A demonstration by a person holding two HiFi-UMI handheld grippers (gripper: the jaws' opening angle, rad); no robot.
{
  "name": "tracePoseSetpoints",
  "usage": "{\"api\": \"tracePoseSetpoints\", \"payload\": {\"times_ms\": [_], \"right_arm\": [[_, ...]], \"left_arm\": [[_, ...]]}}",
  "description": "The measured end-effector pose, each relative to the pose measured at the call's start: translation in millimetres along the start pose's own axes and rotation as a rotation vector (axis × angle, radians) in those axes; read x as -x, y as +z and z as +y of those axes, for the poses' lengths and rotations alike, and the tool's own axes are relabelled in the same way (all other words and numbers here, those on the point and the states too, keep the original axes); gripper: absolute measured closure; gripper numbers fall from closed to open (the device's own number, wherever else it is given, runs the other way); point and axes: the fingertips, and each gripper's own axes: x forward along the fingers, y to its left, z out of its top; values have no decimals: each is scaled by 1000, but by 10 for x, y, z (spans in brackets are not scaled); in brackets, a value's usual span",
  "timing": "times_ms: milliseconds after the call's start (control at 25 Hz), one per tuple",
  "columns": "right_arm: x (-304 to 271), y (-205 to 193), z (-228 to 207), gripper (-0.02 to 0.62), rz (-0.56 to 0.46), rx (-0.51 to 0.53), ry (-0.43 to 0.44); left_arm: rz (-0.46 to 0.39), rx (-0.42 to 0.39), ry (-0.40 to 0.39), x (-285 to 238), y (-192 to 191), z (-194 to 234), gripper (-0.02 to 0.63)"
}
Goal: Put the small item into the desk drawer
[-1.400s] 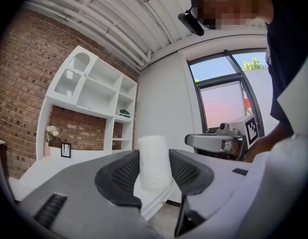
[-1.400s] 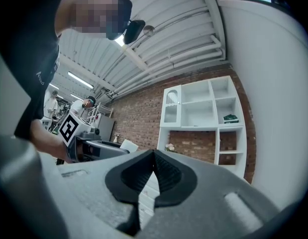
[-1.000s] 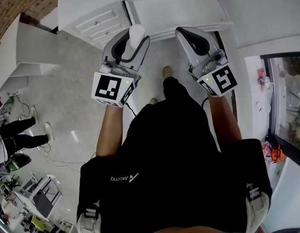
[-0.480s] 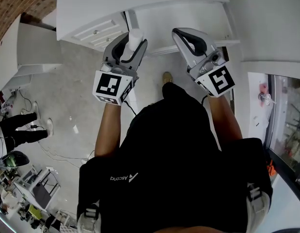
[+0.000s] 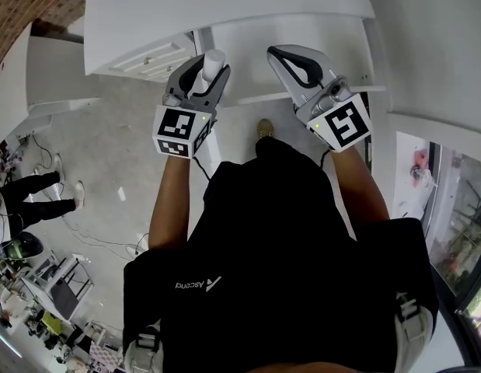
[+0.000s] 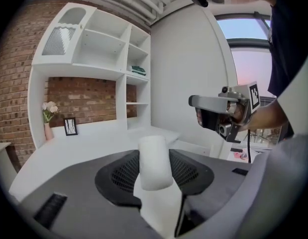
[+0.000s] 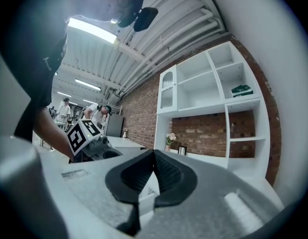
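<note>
Head view: left gripper [image 5: 208,73] clamps a white roll [image 5: 214,59] — right gripper [image 5: 276,54] pinched shut over the white desk [image 5: 224,6].

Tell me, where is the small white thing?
In the head view, the small white thing is pinched between the fingers of the left gripper, near the white desk's front edge.

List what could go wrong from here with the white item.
The white item sticks well past the pads of the left gripper, so it may tilt or slip out. The drawer fronts look closed and the right gripper is shut, so opening one while carrying could jostle it.
</note>
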Motion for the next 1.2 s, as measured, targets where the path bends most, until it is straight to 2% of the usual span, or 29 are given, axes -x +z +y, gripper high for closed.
{"api": "tracePoseSetpoints", "payload": {"times_ms": [160,600,840,1200], "right_arm": [[-133,-146,-148,595,40,-16,23],[-478,-384,-245,595,111,-29,9],[-529,-489,-291,595,134,-41,-17],[-566,-712,-432,595,164,-70,-32]], "left_arm": [[75,-6,13,-231,-165,161,426],[315,-3,-43,-622,-742,431,426],[438,-64,-54,-846,-1158,540,425],[603,-138,-84,-1213,-1569,587,425]]}}
